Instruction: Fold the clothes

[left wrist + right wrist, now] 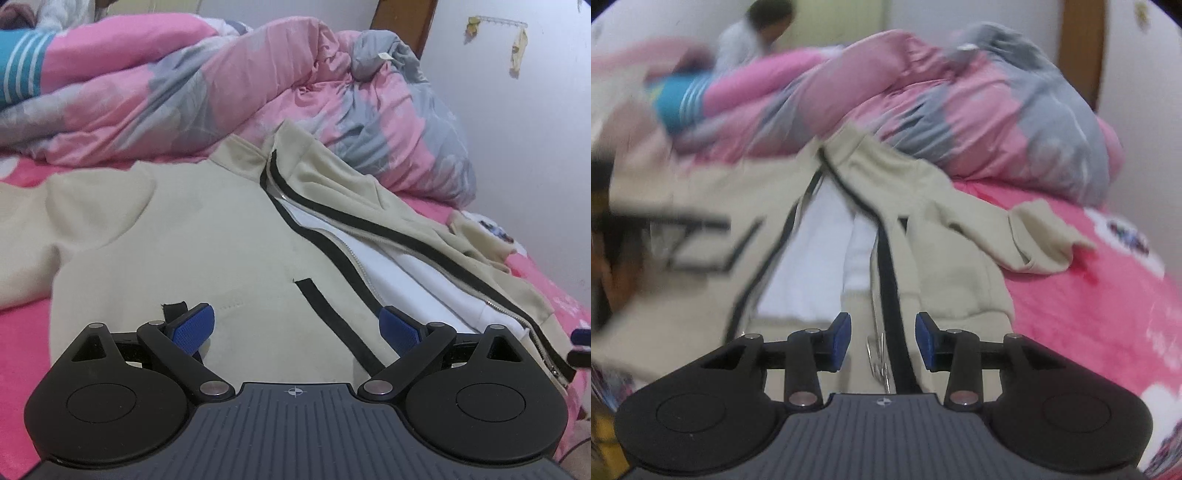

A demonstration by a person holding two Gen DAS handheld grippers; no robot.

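text: none legible | bed sheet (1100, 295): a dark printed motif near its right edge, too blurred to read | tool body: small crosshair mark only, no lettering | jacket (207, 229): plain cream with black trim, no label or brand visible

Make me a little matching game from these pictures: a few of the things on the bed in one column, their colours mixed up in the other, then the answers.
Things:
1. jacket
2. zipper trim
3. bedsheet
4. quilt

Colours:
A. pink and grey patches
B. cream
C. bright pink
D. black

Pairs: 1-B, 2-D, 3-C, 4-A.

The jacket lies unzipped on the bedsheet, showing its white lining, with the quilt bunched up behind it.
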